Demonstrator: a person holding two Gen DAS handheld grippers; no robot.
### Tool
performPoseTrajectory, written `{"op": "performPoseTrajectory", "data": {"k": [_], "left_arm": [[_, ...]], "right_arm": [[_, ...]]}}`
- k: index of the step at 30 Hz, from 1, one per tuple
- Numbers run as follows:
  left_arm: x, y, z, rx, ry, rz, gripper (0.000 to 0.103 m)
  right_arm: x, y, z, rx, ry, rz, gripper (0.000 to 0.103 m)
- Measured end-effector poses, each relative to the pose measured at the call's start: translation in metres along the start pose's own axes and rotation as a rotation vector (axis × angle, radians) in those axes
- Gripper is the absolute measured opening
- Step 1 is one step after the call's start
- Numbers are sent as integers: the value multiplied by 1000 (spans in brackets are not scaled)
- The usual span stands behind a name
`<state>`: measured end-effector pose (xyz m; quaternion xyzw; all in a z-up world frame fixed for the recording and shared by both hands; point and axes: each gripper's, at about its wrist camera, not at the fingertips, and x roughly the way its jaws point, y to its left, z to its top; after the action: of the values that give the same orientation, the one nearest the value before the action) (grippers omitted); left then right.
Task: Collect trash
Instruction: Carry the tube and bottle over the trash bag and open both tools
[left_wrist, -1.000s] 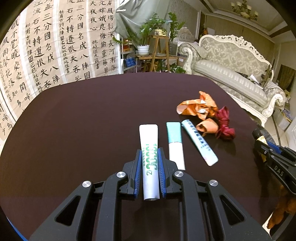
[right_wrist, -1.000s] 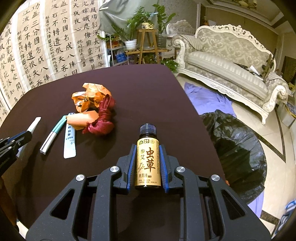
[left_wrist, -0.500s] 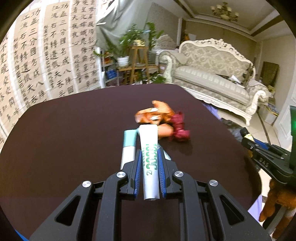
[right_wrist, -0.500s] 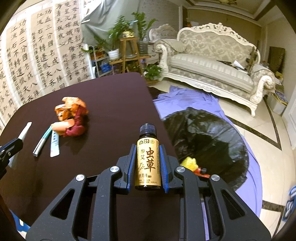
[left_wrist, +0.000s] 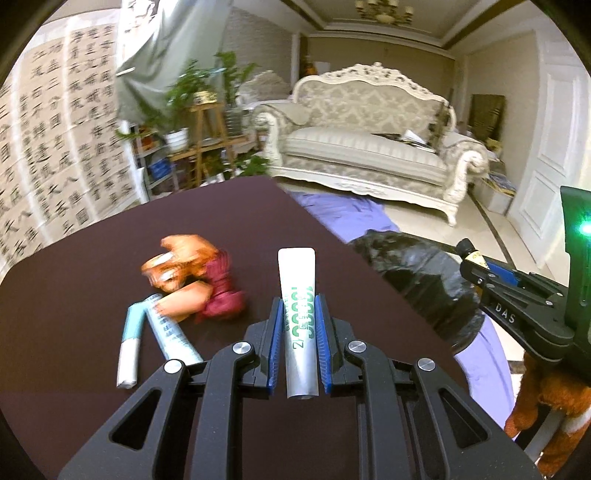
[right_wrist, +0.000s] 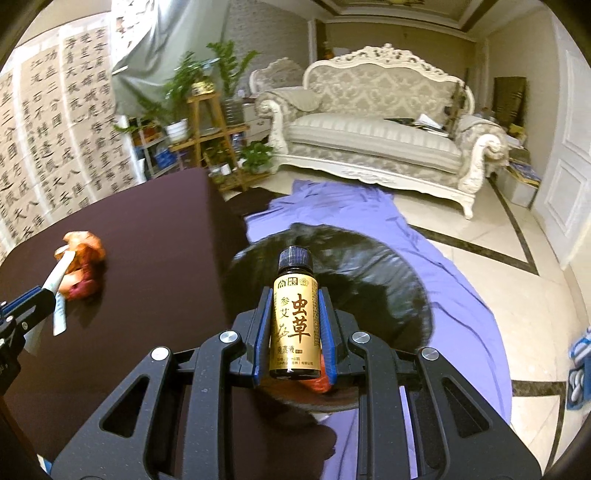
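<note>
Clamping a flat white squeeze tube with green lettering (left_wrist: 297, 321) between blue-padded fingers (left_wrist: 275, 347): left gripper (left_wrist: 297, 345), jaws nearly closed, pads pressed on both long sides of the tube. Tube pointing forward along the fingers, crimped end leading, held above the dark brown table top (left_wrist: 92, 258), near its right edge.

Clamping a small amber bottle with gold label and black ribbed cap (right_wrist: 295, 314): right gripper (right_wrist: 295, 332), jaws drawn in tight, blue pads against both sides of the label. Bottle pointing forward, cap leading, positioned past the table edge and over the black plastic trash bag (right_wrist: 373, 273). Bag standing open on a purple sheet (right_wrist: 454, 295) spread over the tiled floor. Something orange-red visible inside the bag, just below the bottle base; nature not determinable.

Remaining on the table, left of the held tube:
- crumpled orange wrapper (left_wrist: 177, 266), blurred;
- dark red crumpled piece (left_wrist: 221, 291), touching the orange wrapper;
- pale blue printed tube (left_wrist: 171, 332), one end under the orange wrapper;
- teal-and-white tube (left_wrist: 130, 343), just beside the pale blue one, tops meeting in a V.

Noted in the left wrist view, at far right: right gripper with the bottle cap showing at its tip, beside the trash bag. Fuzzy brown sleeve (left_wrist: 550, 406) below it.
</note>
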<state>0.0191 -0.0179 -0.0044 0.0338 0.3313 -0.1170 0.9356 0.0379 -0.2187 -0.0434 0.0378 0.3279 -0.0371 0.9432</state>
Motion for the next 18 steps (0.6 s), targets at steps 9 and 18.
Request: {"op": "performPoseTrajectory", "data": {"k": [9, 18], "left_arm": [[38, -52, 24, 95, -17, -58, 18], [76, -78, 34, 116, 22, -64, 18]], "right_arm": [[22, -28, 12, 34, -13, -31, 23], [39, -44, 16, 51, -6, -50, 23]]}}
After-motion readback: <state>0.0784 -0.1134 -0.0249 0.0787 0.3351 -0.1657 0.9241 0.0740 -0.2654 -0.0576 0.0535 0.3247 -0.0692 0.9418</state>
